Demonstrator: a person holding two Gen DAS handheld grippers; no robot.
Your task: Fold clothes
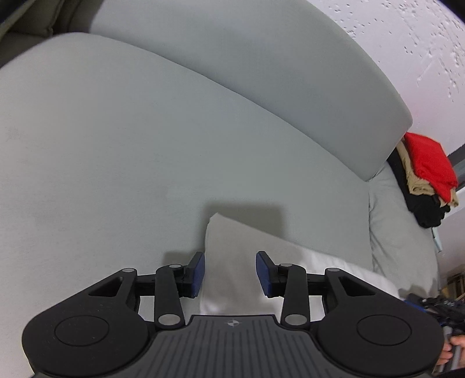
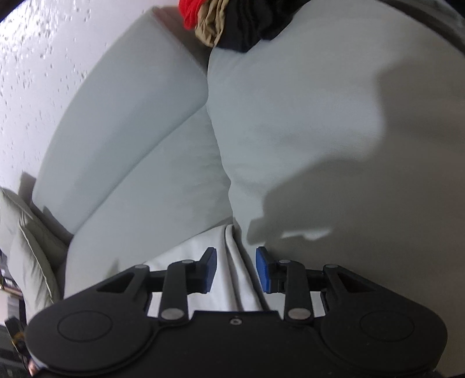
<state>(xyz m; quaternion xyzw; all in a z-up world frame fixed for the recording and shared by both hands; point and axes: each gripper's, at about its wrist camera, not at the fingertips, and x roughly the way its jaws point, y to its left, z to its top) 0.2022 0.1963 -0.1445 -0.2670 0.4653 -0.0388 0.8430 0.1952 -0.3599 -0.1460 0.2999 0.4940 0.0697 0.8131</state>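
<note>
A white garment (image 1: 232, 250) lies flat on the grey sofa seat (image 1: 116, 174), its corner pointing away from me. My left gripper (image 1: 230, 273) hovers over that corner, jaws open, the cloth showing in the gap below the blue pads (image 1: 197, 274). In the right wrist view the same white garment (image 2: 186, 253) shows a raised fold running between the fingers. My right gripper (image 2: 236, 270) stands open astride that fold, and neither pad visibly presses on it.
A pile of folded clothes, red (image 1: 430, 162) over tan and black, sits at the sofa's far end (image 2: 232, 26). The back cushion (image 1: 247, 72) runs behind the seat, a pale pillow (image 2: 29, 247) lies at the other end, and a hand (image 1: 453, 349) shows bottom right.
</note>
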